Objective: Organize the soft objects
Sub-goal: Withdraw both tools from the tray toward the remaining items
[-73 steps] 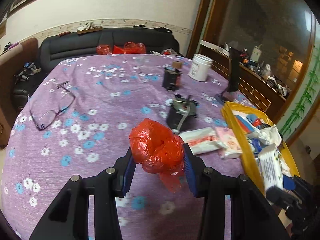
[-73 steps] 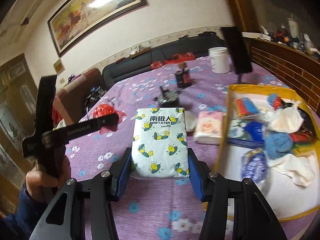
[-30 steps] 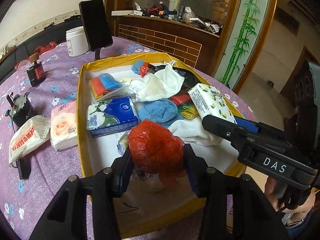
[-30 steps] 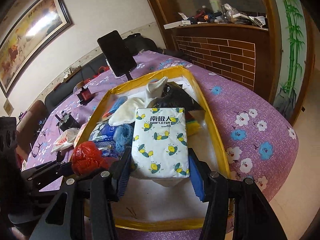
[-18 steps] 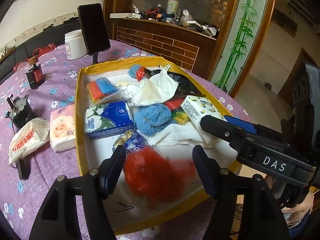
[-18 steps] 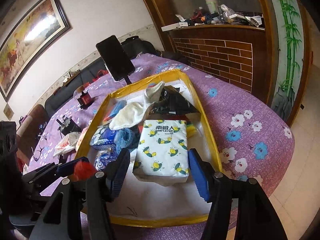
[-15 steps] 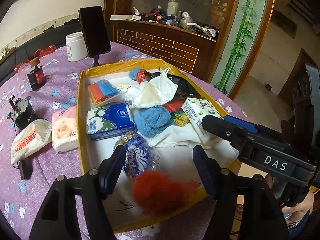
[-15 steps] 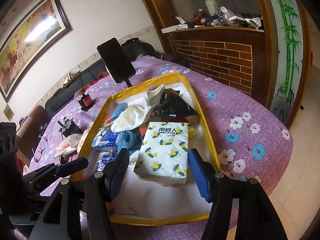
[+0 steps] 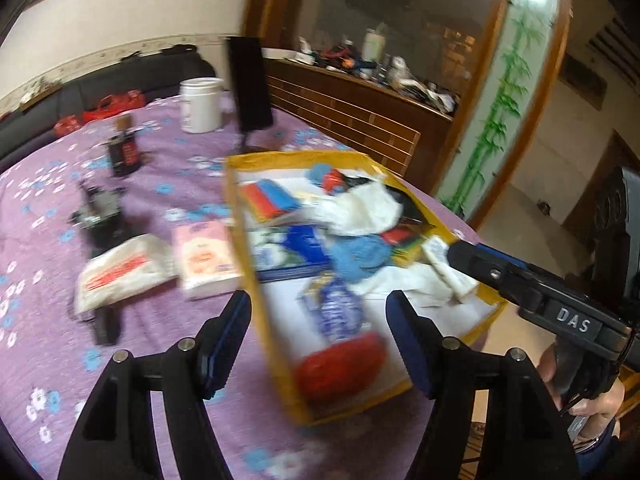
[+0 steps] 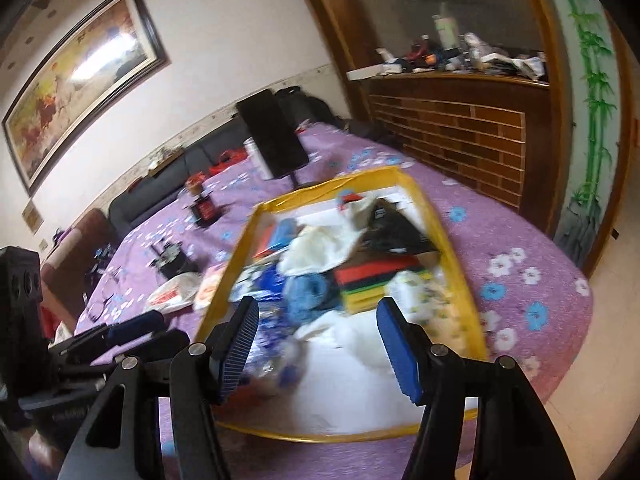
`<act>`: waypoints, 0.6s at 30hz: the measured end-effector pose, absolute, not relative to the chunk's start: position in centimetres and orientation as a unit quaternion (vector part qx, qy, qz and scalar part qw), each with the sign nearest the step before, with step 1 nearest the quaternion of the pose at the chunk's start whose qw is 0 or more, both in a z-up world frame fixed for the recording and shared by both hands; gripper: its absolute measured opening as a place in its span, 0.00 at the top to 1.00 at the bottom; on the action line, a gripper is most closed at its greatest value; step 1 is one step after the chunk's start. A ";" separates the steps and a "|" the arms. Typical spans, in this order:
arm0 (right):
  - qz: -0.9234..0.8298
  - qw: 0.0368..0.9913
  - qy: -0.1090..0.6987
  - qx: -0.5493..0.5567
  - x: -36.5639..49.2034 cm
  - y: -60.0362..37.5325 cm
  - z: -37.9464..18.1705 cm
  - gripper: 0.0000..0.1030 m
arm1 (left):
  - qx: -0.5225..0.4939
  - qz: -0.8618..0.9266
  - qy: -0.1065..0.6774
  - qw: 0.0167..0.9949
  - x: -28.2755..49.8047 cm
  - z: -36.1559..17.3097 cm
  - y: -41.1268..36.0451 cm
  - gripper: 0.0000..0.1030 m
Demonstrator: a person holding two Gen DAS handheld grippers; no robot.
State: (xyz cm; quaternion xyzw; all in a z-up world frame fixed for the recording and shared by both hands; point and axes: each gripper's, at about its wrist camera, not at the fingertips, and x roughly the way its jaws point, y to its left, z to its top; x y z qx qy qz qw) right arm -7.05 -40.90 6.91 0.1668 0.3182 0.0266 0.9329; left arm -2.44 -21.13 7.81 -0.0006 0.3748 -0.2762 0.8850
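Bag (image 9: 340,364) seemingly lies in tray (image 9: 256,280), packs (image 9: 206,258) left.

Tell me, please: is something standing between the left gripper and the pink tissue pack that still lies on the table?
Nothing visible does. The left gripper is open and empty, and the pink tissue pack lies on bare cloth just outside the yellow tray, ahead and to the left.

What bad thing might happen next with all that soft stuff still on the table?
Two things might. The pink tissue pack and the white plastic bag lie close to a small dark gadget, so reaching for them could knock it. The yellow tray is already piled high, so more things dropped in might slide over its rim. Both the left gripper and the right gripper are open and empty.
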 end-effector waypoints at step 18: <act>0.214 0.854 0.466 0.087 6.7 -24.0 8.2 0.30 | -0.103 -0.009 0.399 0.911 0.9 3.4 1.3 0.32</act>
